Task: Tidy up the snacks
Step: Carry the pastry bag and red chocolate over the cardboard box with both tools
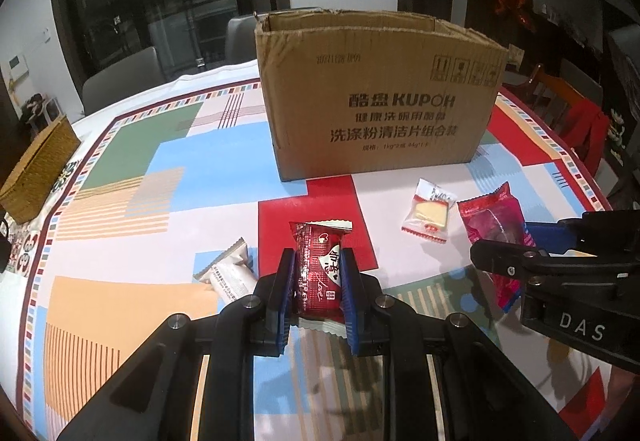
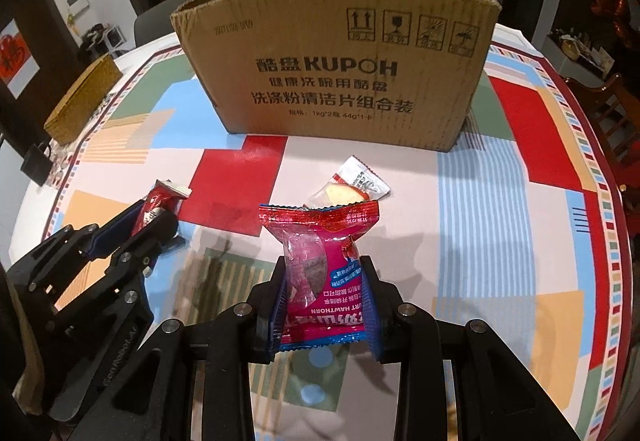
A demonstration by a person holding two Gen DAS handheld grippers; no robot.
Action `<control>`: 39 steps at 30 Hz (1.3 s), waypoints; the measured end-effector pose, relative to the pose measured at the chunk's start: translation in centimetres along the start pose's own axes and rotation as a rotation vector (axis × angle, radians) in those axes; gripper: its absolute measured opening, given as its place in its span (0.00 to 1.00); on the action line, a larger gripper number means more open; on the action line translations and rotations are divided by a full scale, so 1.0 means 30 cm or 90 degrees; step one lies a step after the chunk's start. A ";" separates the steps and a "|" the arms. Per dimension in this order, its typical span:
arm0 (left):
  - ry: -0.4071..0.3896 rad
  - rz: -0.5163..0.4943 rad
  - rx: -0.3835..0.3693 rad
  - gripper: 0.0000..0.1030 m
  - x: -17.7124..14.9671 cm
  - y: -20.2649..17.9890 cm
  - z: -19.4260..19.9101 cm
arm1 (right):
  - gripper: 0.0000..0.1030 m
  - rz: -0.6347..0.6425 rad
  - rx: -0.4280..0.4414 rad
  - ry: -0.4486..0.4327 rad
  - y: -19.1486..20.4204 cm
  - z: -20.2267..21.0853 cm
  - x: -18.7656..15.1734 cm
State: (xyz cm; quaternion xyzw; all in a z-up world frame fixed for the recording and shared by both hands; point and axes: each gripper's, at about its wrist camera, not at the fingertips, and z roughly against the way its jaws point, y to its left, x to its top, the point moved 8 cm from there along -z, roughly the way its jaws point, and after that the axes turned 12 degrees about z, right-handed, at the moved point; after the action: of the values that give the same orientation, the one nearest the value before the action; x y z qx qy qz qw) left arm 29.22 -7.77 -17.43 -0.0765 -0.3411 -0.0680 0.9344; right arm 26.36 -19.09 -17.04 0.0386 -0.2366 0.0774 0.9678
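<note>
Both fingers are clenched on snacks: left fingers [image 1: 318, 273] on a red chocolate packet [image 1: 320, 269], right fingers [image 2: 324, 301] on a hawthorn pouch [image 2: 320, 265]. Next, probably carry them over the cardboard box [image 1: 380, 97] rim.

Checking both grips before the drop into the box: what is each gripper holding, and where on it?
Left gripper clamps the dark red snack pack across its lower middle. Right gripper clamps the pink hawthorn packet by its side edges, lower half.

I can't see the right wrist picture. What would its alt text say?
The right gripper pinches a pink hawthorn snack packet above a colourful tablecloth. Beyond it lies a clear-wrapped cake, then an open cardboard box. At left, the left gripper holds a red snack.
</note>
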 end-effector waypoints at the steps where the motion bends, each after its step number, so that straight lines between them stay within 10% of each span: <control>1: -0.001 0.001 0.000 0.21 0.004 -0.002 0.010 | 0.33 -0.001 -0.001 -0.003 -0.002 0.008 0.001; 39: -0.065 0.016 -0.027 0.21 0.244 -0.062 0.197 | 0.33 0.011 -0.077 -0.143 -0.059 0.312 0.162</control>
State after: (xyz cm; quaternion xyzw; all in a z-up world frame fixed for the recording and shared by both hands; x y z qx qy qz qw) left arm 30.73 -9.01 -8.03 -0.1037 -0.3855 -0.0592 0.9149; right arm 26.69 -21.25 -6.55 -0.0133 -0.3481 0.0666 0.9350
